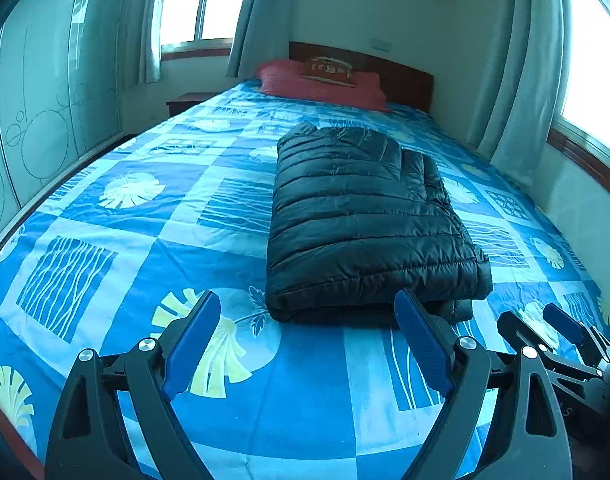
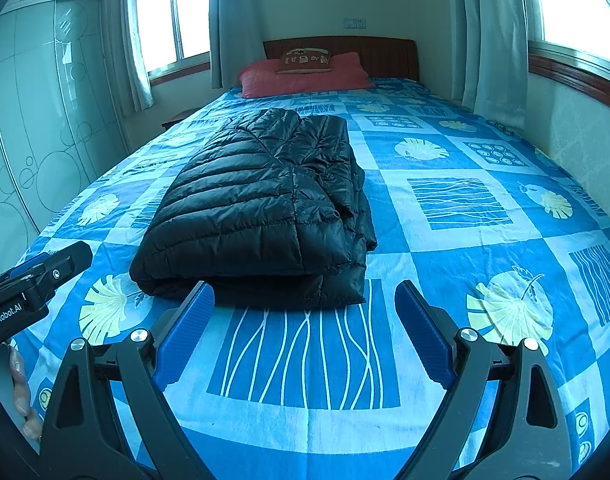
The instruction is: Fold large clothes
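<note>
Left wrist view: the left tongs (image 1: 307, 310) are standing wide apart, empty, before one folded black jacket (image 1: 365, 216) lying on the bed (image 1: 125, 220). Right wrist view: the right tongs (image 2: 305, 300) are likewise gaping, facing one jacket and two pillows (image 2: 305, 72).

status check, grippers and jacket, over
Left hand-held gripper open, empty. Right hand-held gripper open, empty. Black puffer jacket folded on bed. Nothing in the way.

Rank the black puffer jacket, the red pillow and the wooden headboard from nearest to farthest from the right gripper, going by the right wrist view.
From the right gripper, jaws open and empty:
1. Black puffer jacket, folded, just ahead and slightly left.
2. Red pillow, at the bed's far end.
3. Wooden headboard, behind the pillow, against the wall.
</note>
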The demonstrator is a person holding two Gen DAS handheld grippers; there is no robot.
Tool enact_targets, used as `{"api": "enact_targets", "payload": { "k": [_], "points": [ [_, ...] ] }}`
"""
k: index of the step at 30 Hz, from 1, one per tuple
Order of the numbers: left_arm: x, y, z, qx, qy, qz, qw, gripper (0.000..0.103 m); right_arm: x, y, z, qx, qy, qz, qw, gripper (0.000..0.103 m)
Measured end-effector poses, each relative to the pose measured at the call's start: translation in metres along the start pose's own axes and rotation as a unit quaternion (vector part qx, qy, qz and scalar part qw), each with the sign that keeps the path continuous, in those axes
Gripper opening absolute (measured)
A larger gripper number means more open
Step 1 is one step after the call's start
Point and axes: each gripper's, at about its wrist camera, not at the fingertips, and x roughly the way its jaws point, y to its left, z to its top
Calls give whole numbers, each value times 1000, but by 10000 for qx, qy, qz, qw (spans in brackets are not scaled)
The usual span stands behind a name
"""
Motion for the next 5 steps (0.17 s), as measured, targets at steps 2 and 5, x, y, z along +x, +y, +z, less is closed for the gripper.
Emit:
{"api": "enact_targets", "payload": {
  "k": [2,5],
  "points": [
    [3,0,0,-10,69,-8,10000,88,2,-2,0,8,12,-3,10000,92],
    [7,2,-1,4,115,40,9999,88,5,-4,0,19,28,-10,10000,92]
  ]
}}
